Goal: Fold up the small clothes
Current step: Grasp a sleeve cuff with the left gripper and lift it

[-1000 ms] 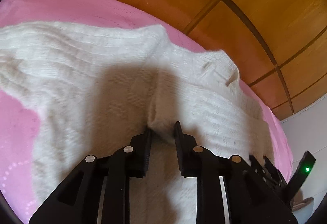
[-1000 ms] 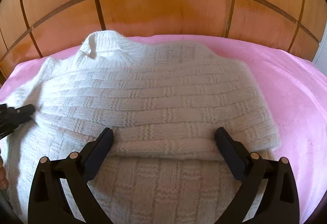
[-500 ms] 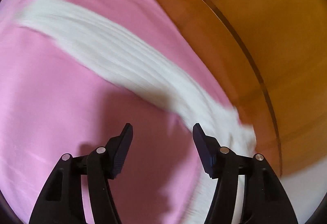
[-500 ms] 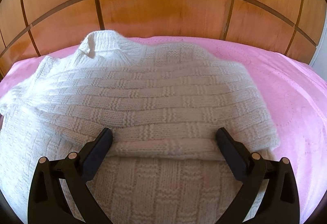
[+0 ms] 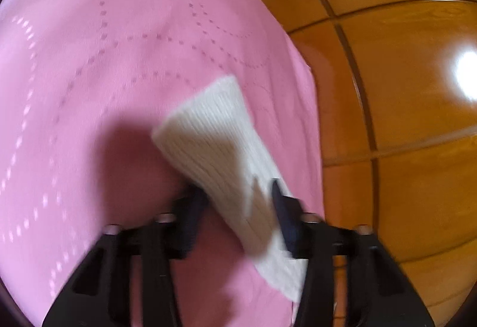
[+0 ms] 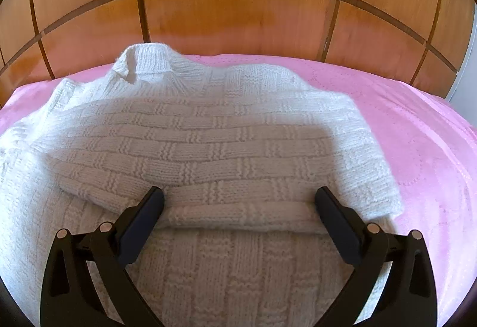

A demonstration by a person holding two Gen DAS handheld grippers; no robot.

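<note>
A white knitted sweater (image 6: 208, 148) lies on the pink bedspread (image 6: 423, 148), collar toward the headboard, with one sleeve folded across its body. My right gripper (image 6: 238, 201) is open just above the folded sleeve's cuff, fingers on either side of it and apart from it. In the left wrist view the other sleeve's ribbed cuff (image 5: 214, 133) stretches out over the pink spread. My left gripper (image 5: 235, 195) straddles this sleeve, jaws partly open around it; whether they press it is unclear in the blur.
A wooden panelled headboard (image 6: 238, 13) stands close behind the sweater. The bedspread's edge (image 5: 310, 118) meets the wood at the right of the left wrist view. Bare pink bedspread lies right of the sweater.
My left gripper let go of the sweater's body, opened, swung away over the pink spread and now sits around the outstretched sleeve. My right gripper stayed open in place.
</note>
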